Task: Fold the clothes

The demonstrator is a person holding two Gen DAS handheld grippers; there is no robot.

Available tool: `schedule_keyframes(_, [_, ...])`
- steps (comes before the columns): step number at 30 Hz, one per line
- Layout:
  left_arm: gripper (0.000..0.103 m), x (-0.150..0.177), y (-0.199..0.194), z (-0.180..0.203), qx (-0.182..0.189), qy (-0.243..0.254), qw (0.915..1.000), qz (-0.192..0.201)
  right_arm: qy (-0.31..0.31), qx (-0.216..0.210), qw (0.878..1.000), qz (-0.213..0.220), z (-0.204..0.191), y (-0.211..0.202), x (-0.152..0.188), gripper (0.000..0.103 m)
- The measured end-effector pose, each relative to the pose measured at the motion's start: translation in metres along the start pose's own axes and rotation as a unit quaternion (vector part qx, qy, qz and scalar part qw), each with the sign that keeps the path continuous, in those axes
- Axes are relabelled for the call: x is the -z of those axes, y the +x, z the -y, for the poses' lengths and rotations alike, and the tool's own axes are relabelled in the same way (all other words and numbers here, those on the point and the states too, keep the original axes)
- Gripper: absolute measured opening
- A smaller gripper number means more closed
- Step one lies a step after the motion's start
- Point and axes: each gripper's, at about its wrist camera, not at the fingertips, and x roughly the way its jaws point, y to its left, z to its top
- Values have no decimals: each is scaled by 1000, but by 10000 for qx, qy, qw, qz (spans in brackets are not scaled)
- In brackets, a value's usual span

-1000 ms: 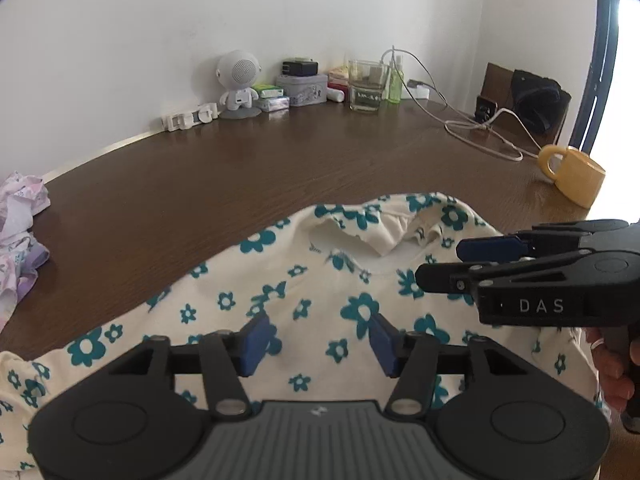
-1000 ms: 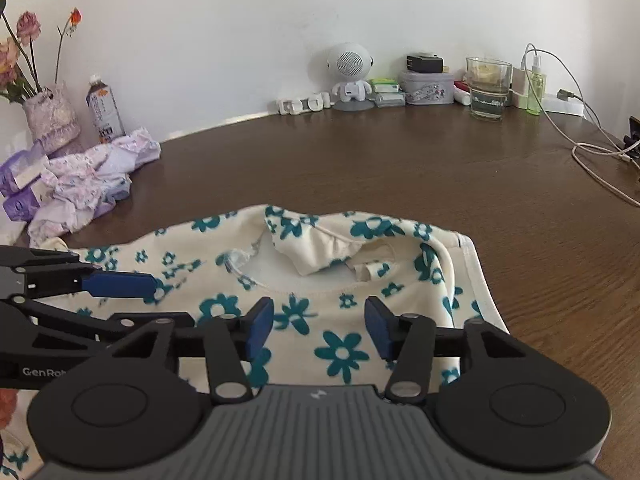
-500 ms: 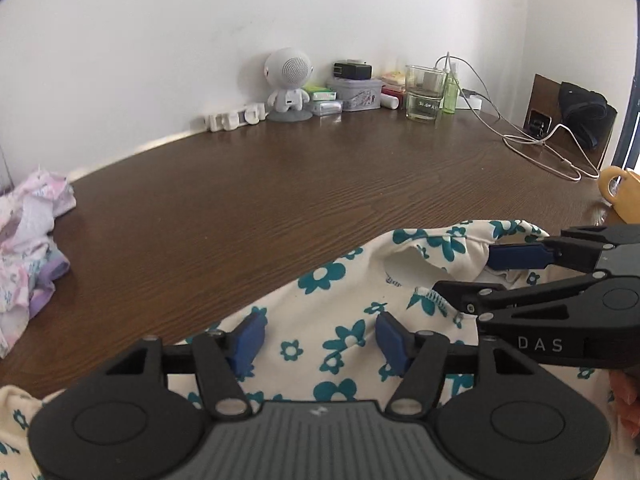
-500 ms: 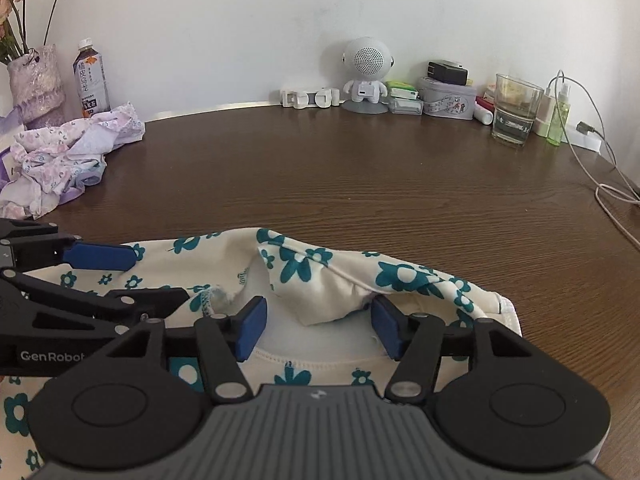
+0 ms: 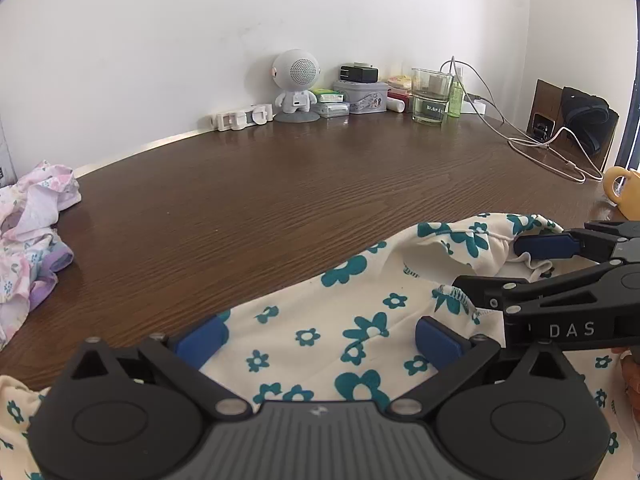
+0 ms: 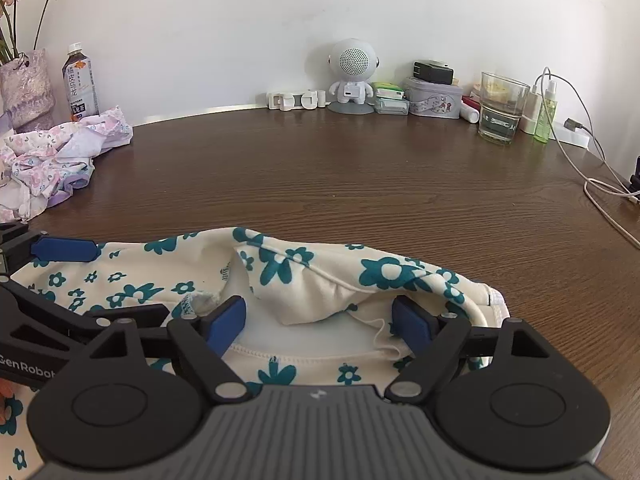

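The cream garment with teal flowers (image 6: 304,276) is laid along the near edge of the worktop (image 6: 360,184), its long axis running left to right, parallel to that edge; the neckline end, rumpled and partly turned over, is at the right. The garment is directly ahead of and beneath both tools. The right gripper (image 6: 318,322) is seen with its jaws spread wide, the blue pads straddling the neck opening and the loose flap; no cloth is pinched. The left gripper (image 5: 318,338) is likewise held wide open over the flat mid-body, with nothing between its pads. In the left wrist view the right gripper (image 5: 500,270) is seen entering from the right, level and low, pointing leftward across the neckline. The right tool is judged the nearer to the collar, the left the nearer to the body and hem. Whether either lower finger touches the fabric cannot be told. A second, pink-and-lilac garment (image 6: 56,156) lies bunched toward the far left corner, well apart.
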Motion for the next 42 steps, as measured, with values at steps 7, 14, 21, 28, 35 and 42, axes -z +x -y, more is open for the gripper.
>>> schedule_keyframes(7, [103,3,-3,-1,12,-29,10000,31,74,135,9998,-105,2,4,-1,102])
schedule_keyframes(14, [103,3,-4,-2,38,-40,10000,44,70,146,9998,-125,2,5,0,102])
schedule_keyframes(21, [103,4,-5,-3,38,-43,10000,50,70,142,9998,-128,2,5,0,102])
schedule_keyframes(28, [103,4,-5,-3,39,-42,10000,50,69,144,9998,-128,1,5,0,102])
schedule_keyframes(35, [103,4,-5,-3,39,-42,10000,50,69,144,9998,-128,1,5,0,102])
schedule_keyframes(42, [103,4,-6,-3,39,-42,10000,50,69,144,9998,-128,1,5,0,102])
